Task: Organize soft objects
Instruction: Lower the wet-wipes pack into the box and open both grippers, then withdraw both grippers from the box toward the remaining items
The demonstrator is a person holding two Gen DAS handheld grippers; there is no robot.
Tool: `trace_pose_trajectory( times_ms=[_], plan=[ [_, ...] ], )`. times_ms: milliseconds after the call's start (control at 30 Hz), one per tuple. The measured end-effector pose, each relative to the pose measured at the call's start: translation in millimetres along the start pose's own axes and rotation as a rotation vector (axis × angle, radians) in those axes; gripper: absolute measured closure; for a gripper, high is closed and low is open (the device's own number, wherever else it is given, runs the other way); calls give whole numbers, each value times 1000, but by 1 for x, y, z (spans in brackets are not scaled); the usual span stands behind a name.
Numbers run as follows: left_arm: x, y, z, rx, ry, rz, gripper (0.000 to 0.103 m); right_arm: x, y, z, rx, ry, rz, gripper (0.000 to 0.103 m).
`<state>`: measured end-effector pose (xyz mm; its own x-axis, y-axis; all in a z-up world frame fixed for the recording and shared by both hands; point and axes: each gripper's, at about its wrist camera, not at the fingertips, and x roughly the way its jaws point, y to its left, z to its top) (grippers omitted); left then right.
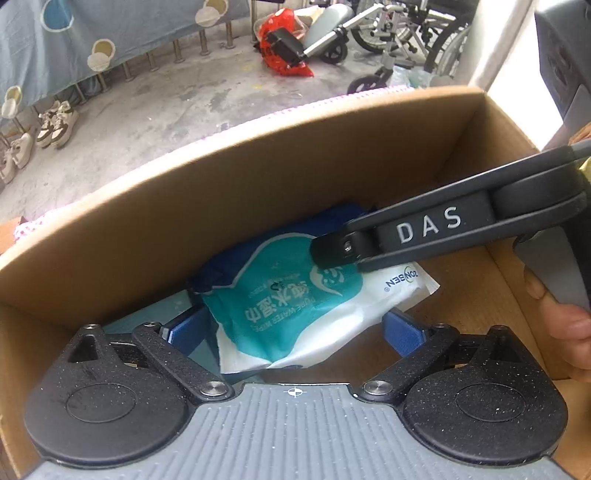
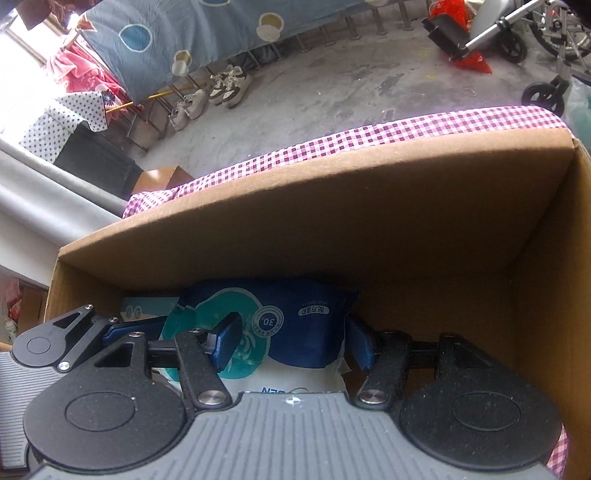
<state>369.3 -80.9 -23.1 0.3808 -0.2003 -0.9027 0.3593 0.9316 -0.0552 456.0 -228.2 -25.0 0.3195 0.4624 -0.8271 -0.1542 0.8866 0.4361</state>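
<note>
A white and teal wet-wipes pack [image 1: 295, 314] lies inside a cardboard box [image 1: 221, 177], on top of a dark blue pack [image 1: 218, 266]. My left gripper [image 1: 295, 332] is open, its blue pads on either side of the white pack's near end. My right gripper [image 1: 332, 254] reaches in from the right above the white pack. In the right wrist view my right gripper [image 2: 291, 343] is open astride the blue pack [image 2: 306, 325] and the white pack [image 2: 288, 380] below it. The left gripper's blue finger [image 2: 129, 328] shows at left.
The box [image 2: 332, 206] sits on a purple checked cloth [image 2: 332, 136]. Beyond it lie a concrete floor, several shoes [image 2: 221, 88], a red bag [image 1: 280, 40] and wheelchairs [image 1: 406, 33]. A light card box [image 2: 147, 308] lies at the box's left end.
</note>
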Motion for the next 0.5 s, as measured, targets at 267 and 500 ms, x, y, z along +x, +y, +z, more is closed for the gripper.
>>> trace_pose_trajectory(
  times_ms=[267, 500],
  plan=[
    [-45, 13, -11, -89, -96, -15, 1, -28, -6, -2, 38, -69, -1, 38],
    [-116, 29, -27, -186, -228, -87, 1, -73, 2, -11, 14, -134, 18, 38]
  ],
)
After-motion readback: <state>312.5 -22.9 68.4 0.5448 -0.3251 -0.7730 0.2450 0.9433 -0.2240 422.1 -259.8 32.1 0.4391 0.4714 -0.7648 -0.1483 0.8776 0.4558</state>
